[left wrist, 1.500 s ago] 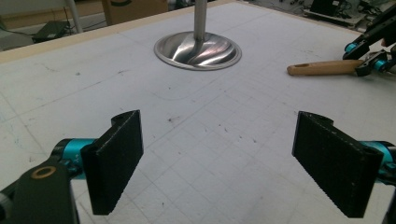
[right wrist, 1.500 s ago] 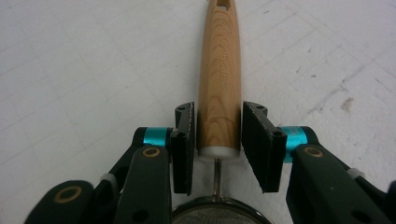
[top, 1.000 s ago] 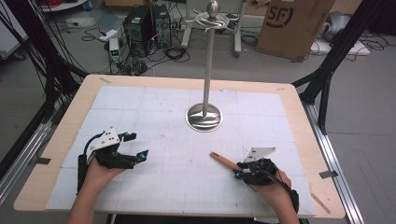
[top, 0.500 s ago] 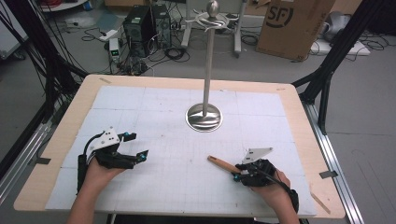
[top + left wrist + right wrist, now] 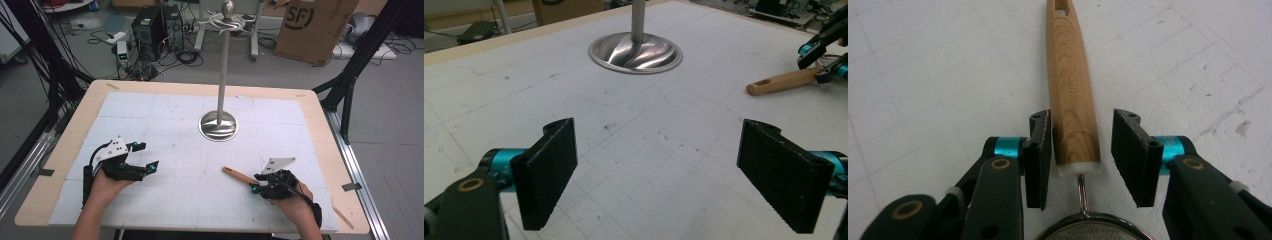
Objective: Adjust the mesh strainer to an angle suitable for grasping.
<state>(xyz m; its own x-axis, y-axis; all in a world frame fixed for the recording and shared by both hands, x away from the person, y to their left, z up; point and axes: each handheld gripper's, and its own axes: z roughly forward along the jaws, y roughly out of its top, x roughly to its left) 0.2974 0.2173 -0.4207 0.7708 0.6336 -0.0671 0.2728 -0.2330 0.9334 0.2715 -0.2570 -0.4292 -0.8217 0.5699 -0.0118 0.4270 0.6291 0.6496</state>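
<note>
A wooden handle [image 5: 1070,75] lies on the white gridded mat [image 5: 180,190], pointing away from my right gripper [image 5: 1081,157]. A thin wire joins the handle's near end to a round metal part [image 5: 1088,231] at the bottom edge. My right gripper's jaws have just been opening. They stand on either side of the handle, with a gap at the right pad [image 5: 1130,150]. In the high view this gripper [image 5: 253,183] rests at the front right and the handle [image 5: 237,175] points up and left. My left gripper [image 5: 659,175] rests at the front left [image 5: 148,155], wide open with nothing between its jaws.
A tall metal stand [image 5: 223,65] with a round shiny base [image 5: 219,125] rises from the middle of the mat, hooks at its top. Its base [image 5: 635,50] lies ahead of my left gripper. The wooden table rim [image 5: 345,170] frames the mat.
The handle's far end has shifted slightly left and down in the high view. Both hands have kept their places.
</note>
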